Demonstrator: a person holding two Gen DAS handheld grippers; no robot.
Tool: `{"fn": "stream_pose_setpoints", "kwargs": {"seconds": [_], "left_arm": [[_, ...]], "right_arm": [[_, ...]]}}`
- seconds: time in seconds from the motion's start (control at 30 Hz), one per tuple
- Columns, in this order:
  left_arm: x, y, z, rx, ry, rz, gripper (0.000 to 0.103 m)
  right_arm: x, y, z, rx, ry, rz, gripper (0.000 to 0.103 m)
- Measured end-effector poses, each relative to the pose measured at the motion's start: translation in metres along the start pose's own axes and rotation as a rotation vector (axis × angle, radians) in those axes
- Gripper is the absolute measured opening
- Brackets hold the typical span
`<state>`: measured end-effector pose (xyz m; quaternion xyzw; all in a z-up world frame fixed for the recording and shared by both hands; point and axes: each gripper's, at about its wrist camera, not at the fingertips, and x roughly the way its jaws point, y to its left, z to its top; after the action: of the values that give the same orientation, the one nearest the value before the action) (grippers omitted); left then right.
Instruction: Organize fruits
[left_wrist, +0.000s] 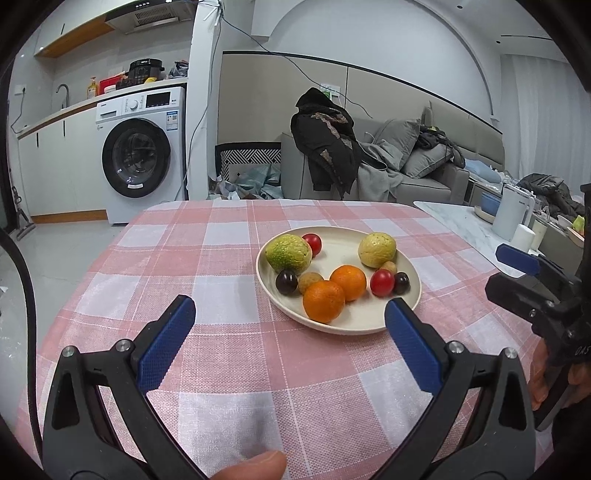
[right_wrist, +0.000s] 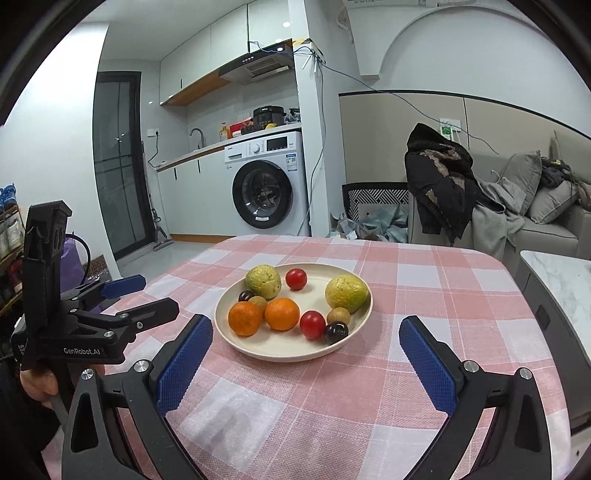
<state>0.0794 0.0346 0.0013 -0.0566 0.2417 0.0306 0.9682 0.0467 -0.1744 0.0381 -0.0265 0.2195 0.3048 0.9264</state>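
Your left tool (left_wrist: 290, 317) jaws apart, empty, near side of worktop (left_wrist: 207, 332) | your right tool (right_wrist: 306, 338) jaws apart, empty | fruits all on cream plate (right_wrist: 258, 349) mid-worktop: two oranges (right_wrist: 282, 314) nearest, guavas (right_wrist: 347, 293) far side

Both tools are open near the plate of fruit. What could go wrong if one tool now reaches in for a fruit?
The round fruits lie crowded on the shallow cream plate: taking one orange may send its neighbours rolling off. The small red tomato could be crushed. The checked pink tablecloth might slip if the plate is pushed.
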Motion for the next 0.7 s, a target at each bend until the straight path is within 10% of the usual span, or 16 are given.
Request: {"fn": "stream_pose_setpoints", "kwargs": {"seconds": [0.7], "left_arm": [[0.0003, 0.0024, -0.0010, 0.012, -0.005, 0.001, 0.102]], "right_arm": [[-0.0023, 0.0008, -0.0004, -0.005, -0.007, 0.004, 0.103]]}}
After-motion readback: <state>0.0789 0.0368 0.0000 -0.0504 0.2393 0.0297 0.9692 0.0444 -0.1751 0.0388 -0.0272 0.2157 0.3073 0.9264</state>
